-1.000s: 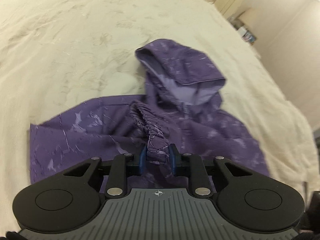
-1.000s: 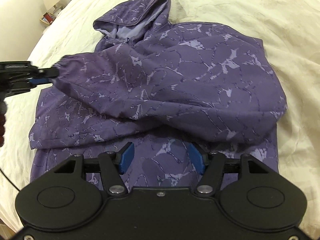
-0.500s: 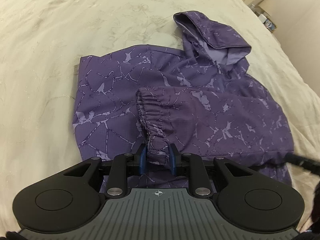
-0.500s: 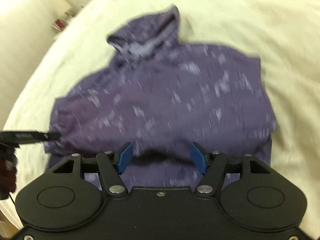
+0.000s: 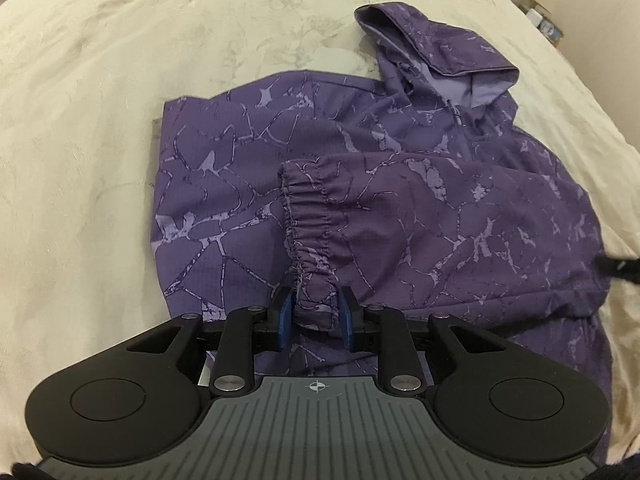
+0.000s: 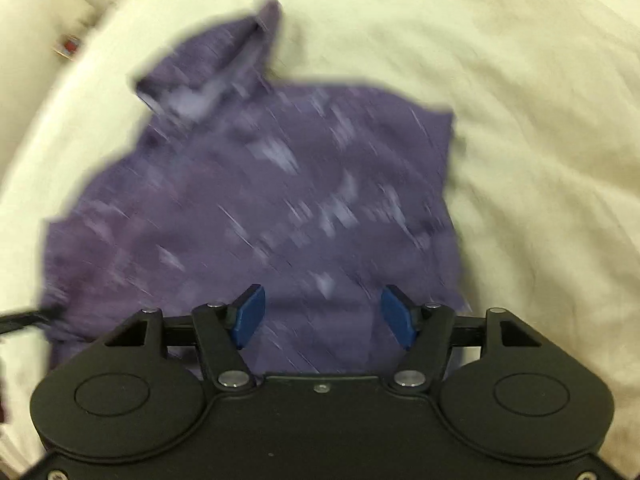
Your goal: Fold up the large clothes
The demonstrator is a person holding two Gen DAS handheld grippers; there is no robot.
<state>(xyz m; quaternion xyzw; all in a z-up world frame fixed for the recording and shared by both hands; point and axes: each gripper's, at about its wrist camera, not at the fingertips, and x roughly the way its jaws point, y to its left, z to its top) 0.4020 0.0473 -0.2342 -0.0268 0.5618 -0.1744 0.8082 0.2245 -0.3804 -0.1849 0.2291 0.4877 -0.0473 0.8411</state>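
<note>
A purple hooded jacket (image 5: 440, 220) with a pale crackle print lies flat on the cream bedspread (image 5: 100, 120), its hood (image 5: 440, 52) at the far end. One sleeve is folded across the body, and its elastic cuff (image 5: 308, 232) runs down between the blue pads of my left gripper (image 5: 316, 316). Those jaws are opening slightly, but the pads still touch the cuff. In the blurred right wrist view, my right gripper (image 6: 324, 316) hovers open over the jacket (image 6: 260, 200) near its lower part, with nothing between its fingers. The left gripper's tip (image 6: 24, 318) shows at the jacket's left edge.
The bedspread (image 6: 520, 120) stretches wide on all sides of the jacket. A bedside shelf with small items (image 5: 540, 20) stands past the bed's far right corner. The right gripper's dark tip (image 5: 616, 268) pokes in at the right edge of the left wrist view.
My left gripper carried the sleeve across and lowered it onto the jacket body, where it now lies flat. My right gripper moved along the jacket, so its view is blurred.
</note>
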